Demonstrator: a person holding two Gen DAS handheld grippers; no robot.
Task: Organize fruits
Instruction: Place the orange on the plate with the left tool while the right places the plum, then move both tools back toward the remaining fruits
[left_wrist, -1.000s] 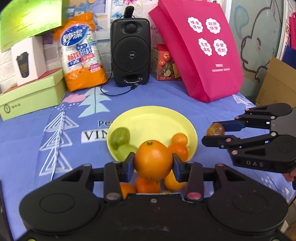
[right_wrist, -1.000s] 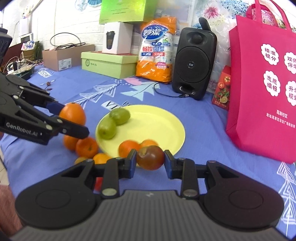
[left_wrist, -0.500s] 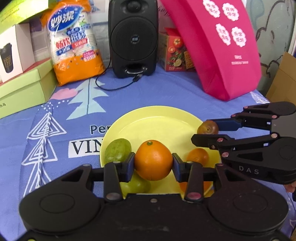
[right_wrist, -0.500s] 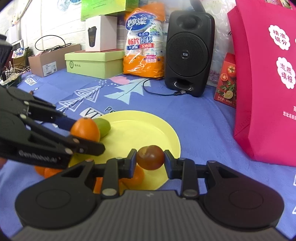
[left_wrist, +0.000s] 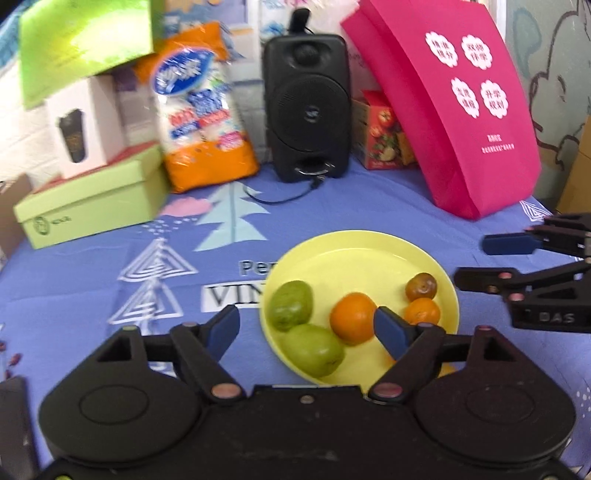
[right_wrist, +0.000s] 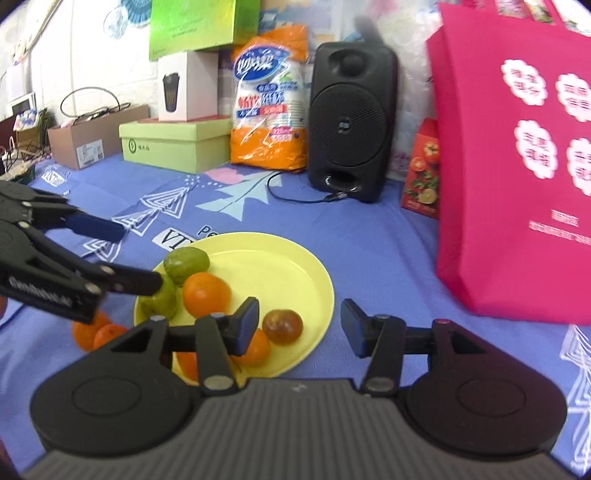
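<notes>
Orange (left_wrist: 352, 316) and brown fruit (right_wrist: 282, 325) released onto yellow plate (left_wrist: 369, 247), both tools opening, blue tablecloth (left_wrist: 92, 273).

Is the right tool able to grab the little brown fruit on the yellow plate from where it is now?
Probably yes. The right tool is opening with nothing between its pads, and the brown fruit lies uncovered near the yellow plate's front edge, just ahead. A small orange sits close beside it, so aim carefully.

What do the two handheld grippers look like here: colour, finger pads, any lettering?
Both are matte black linkage grippers with silver pivot pins and dark blue finger pads. The left gripper bears pale "GenRobot.AI" lettering on its side, blurred; the right gripper reads "DAS". No cables or sleeves show.
</notes>
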